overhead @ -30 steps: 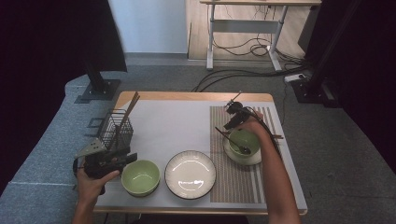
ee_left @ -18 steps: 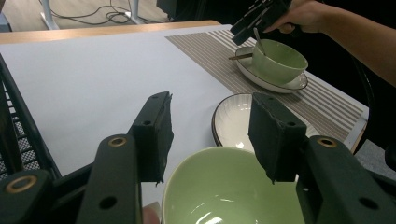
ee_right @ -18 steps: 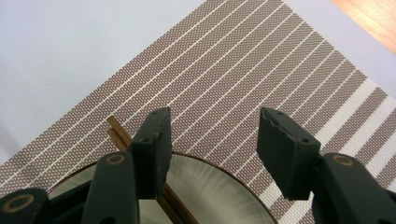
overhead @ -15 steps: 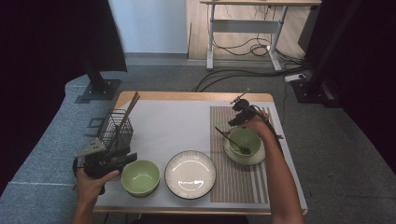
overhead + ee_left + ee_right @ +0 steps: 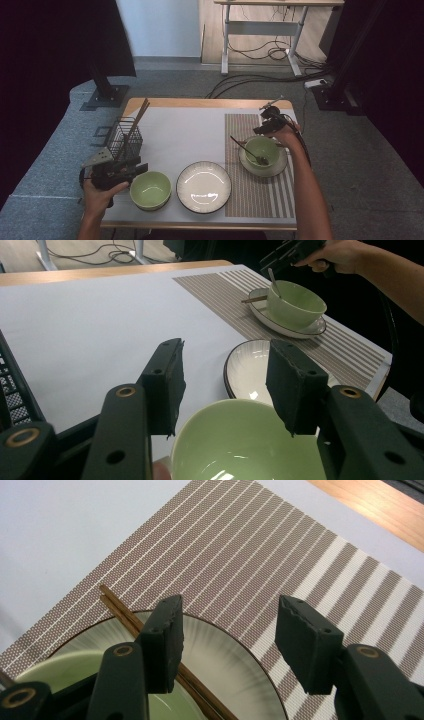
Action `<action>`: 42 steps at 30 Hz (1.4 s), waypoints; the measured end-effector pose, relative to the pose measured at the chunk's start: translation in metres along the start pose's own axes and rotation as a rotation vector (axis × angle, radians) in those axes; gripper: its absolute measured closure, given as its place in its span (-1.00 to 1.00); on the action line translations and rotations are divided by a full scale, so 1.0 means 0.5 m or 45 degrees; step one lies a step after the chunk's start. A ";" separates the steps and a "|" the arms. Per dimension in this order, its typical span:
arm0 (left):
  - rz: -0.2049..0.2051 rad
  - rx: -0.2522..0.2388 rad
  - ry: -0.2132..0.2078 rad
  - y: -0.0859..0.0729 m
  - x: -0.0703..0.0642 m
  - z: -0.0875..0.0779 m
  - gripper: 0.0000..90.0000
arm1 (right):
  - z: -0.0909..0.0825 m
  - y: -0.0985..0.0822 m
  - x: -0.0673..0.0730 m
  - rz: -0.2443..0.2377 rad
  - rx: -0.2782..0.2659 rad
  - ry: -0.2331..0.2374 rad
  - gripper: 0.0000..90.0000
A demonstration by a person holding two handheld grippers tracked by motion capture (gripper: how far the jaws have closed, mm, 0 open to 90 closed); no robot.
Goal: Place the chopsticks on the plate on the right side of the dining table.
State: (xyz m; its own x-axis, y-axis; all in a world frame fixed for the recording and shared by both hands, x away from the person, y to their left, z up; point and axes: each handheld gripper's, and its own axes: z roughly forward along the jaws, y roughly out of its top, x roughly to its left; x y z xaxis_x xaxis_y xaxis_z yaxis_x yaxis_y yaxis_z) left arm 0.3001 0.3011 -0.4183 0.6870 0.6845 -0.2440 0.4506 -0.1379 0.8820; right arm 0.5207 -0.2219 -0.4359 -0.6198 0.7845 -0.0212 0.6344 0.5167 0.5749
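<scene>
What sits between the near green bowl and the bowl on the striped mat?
The empty white plate sits between the near green bowl and the bowl on the striped mat, clear in the high view and the left gripper view.

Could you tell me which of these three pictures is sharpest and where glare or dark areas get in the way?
Right gripper view: sharpest, the striped mat weave is crisp. Left gripper view: soft overall, with bright glare inside the near green bowl. High view: evenly lit table, a sheen on the empty plate, and black, detail-free areas at both sides.
</scene>
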 end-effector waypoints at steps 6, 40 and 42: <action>0.001 0.000 -0.003 0.002 0.001 -0.001 0.10 | -0.015 -0.019 -0.006 0.023 -0.020 -0.015 0.00; -0.004 -0.002 -0.031 0.014 0.007 0.011 0.09 | -0.077 -0.101 -0.015 0.184 -0.201 -0.080 -0.01; -0.003 0.000 -0.031 0.013 0.007 0.011 0.09 | -0.080 -0.103 -0.014 0.186 -0.209 -0.079 -0.01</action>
State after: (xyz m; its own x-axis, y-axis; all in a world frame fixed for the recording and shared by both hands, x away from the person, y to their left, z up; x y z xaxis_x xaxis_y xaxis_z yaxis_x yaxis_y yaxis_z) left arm 0.3088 0.2984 -0.4156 0.6995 0.6671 -0.2562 0.4524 -0.1359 0.8814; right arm 0.4741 -0.2677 -0.4328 -0.4942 0.8690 0.0246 0.6282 0.3374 0.7011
